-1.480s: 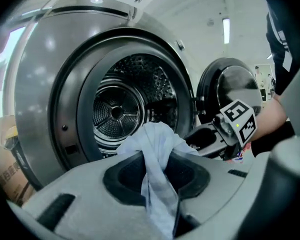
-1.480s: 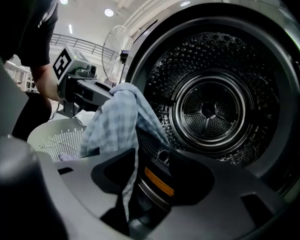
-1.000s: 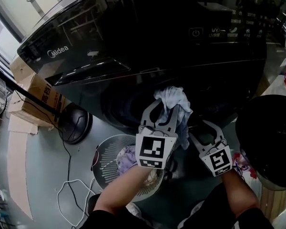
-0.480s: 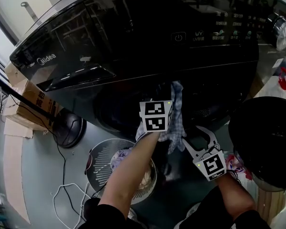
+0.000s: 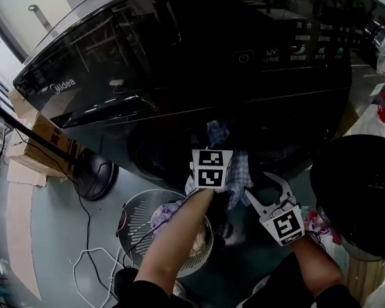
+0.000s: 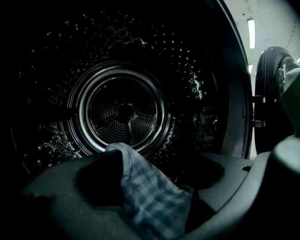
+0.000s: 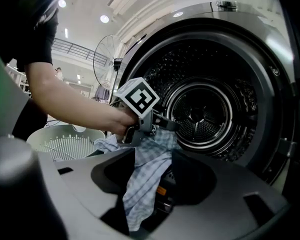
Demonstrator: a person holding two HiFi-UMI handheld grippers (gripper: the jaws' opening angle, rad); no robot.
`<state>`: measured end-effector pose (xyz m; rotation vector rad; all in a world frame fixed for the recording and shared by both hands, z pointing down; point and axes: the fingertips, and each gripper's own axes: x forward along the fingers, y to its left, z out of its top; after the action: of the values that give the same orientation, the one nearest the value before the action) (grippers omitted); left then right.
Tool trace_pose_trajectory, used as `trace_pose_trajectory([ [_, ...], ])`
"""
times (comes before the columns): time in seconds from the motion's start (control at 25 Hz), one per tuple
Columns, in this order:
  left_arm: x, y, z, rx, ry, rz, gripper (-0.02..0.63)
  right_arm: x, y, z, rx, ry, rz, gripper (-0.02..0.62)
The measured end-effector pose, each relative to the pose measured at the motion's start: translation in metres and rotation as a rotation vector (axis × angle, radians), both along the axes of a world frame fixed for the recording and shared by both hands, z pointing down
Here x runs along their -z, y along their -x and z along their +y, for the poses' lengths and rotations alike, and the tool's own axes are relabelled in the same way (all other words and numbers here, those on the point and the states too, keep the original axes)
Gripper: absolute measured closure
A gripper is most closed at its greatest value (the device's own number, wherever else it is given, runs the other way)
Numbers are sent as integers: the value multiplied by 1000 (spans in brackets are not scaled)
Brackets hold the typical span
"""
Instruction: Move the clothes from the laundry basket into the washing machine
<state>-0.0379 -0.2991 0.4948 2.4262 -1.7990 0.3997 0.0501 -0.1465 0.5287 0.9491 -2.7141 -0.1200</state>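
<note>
My left gripper (image 5: 213, 159) reaches into the mouth of the black washing machine (image 5: 179, 63). Its jaws have just been opening and now stand apart. A blue-and-white checked cloth (image 6: 152, 199) lies loosely between them, in front of the steel drum (image 6: 122, 111). In the right gripper view the left gripper (image 7: 157, 121) sits at the drum's rim, and the checked cloth (image 7: 140, 189) hangs down from it. My right gripper (image 5: 260, 185) waits open just right of the cloth, pressing on nothing. The white laundry basket (image 5: 138, 210) stands below, with more clothes (image 5: 168, 212) in it.
The round machine door (image 5: 359, 191) stands swung open at the right. A floor fan's base (image 5: 96, 169) and a cardboard box (image 5: 45, 127) are to the left of the machine. A white cable (image 5: 96, 262) lies on the floor by the basket.
The left gripper carried the checked cloth from above the basket to the drum mouth, and the cloth now sits lower. Its jaws have spread. The right gripper has stayed put.
</note>
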Motion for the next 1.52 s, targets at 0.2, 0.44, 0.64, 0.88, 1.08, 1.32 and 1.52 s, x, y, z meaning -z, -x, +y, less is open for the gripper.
trace_pose_trajectory([
  [0.2, -9, -7, 31, -51, 80, 10, 261, -16, 9, 1, 20, 46, 40, 387],
  [0.44, -4, -14, 60, -115, 84, -17, 255, -66, 20, -11, 1, 195, 106, 324],
  [0.64, -10, -12, 86, -152, 116, -25, 255, -94, 29, -17, -68, 212, 182, 318],
  [0.88, -2, -5, 105, -162, 103, -6, 255, -90, 22, -32, -209, 154, 244, 553],
  [1.08, 9, -10, 124, -204, 65, -36, 255, -59, 41, -29, -176, 121, 157, 574],
  [1.32, 35, 1, 150, -214, -17, -35, 255, -16, 59, -42, -129, 66, 110, 574],
  [1.52, 56, 21, 168, -184, -66, -32, 255, 18, 73, -76, -115, 30, 97, 574],
])
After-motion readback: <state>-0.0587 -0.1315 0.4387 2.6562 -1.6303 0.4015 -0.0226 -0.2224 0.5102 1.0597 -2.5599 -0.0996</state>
